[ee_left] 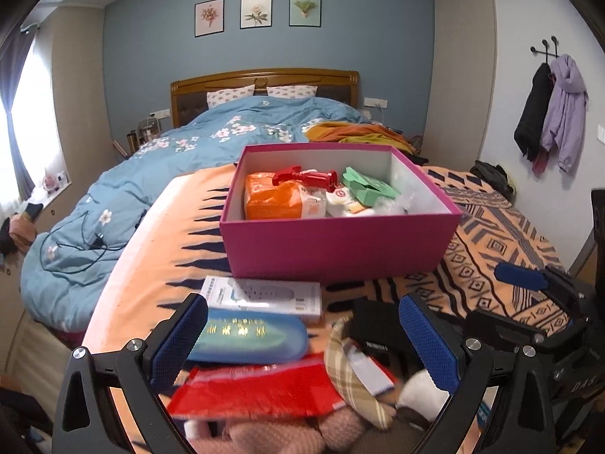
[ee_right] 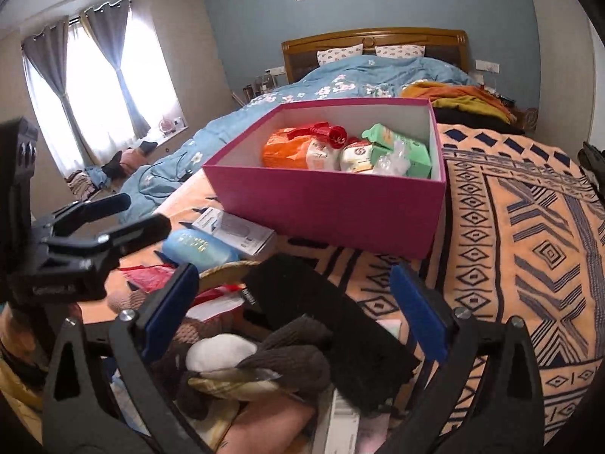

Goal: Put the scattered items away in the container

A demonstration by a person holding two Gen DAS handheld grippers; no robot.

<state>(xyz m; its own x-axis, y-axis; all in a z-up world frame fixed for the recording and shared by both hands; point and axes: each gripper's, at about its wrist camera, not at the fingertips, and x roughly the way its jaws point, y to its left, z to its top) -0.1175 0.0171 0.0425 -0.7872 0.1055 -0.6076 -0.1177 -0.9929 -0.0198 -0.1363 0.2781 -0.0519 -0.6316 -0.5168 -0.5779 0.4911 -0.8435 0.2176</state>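
Left gripper [ee_left: 302,344]: jaws spread wide, nothing held, hovering over the clutter at the foot of the bed. Between its blue pads [ee_left: 177,340] lie a light-blue oval case [ee_left: 249,336], a red packet [ee_left: 257,389] at 6 o'clock of it, and a plaid cloth [ee_left: 351,370] toward 4 o'clock. White flat box [ee_left: 264,295] sits just beyond the case at 12 o'clock.

Right gripper [ee_right: 298,314]: jaws also wide, empty, above a long black pouch [ee_right: 321,314] and brown knit gloves [ee_right: 295,363].

Pink box [ee_left: 332,249], open, stands on the orange patterned blanket [ee_right: 529,265] at 12 o'clock of both grippers, well beyond the fingertips. Inside: orange pack [ee_left: 264,196], red tool [ee_left: 306,178], green pack [ee_left: 366,185].
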